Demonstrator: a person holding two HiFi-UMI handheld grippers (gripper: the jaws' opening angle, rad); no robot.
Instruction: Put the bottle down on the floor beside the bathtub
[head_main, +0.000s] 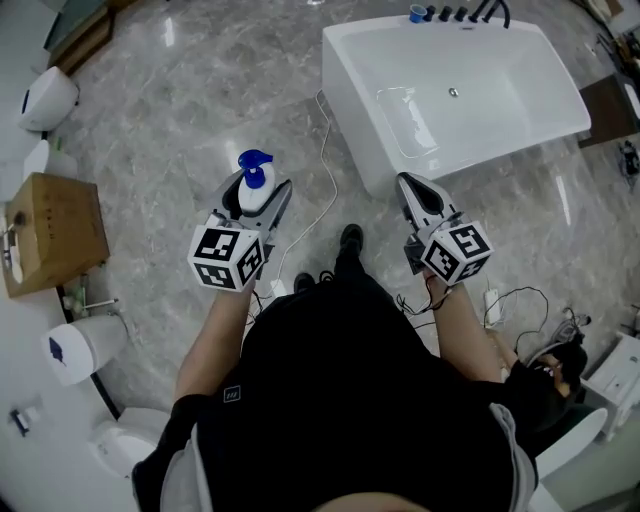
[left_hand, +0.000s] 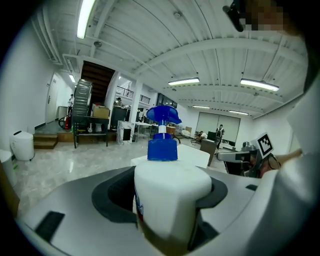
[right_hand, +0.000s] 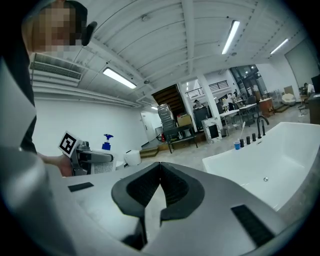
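Observation:
A white bottle (head_main: 256, 194) with a blue pump top is held upright in my left gripper (head_main: 257, 190), which is shut on its body, high above the marble floor (head_main: 200, 130). In the left gripper view the bottle (left_hand: 170, 192) fills the space between the dark pads of that gripper (left_hand: 166, 194). My right gripper (head_main: 409, 183) hovers by the near corner of the white bathtub (head_main: 345, 95); its jaws are shut together with nothing in them (right_hand: 160, 166). The right gripper view shows the bathtub (right_hand: 260, 155) at right and the bottle (right_hand: 107, 142) far left.
A white cable (head_main: 325, 190) trails across the floor beside the tub. Black taps (head_main: 462, 13) and a blue cup (head_main: 417, 14) sit on the tub's far rim. A wooden box (head_main: 55, 230) and white containers (head_main: 45, 97) stand at left. More cables (head_main: 520, 300) lie at right.

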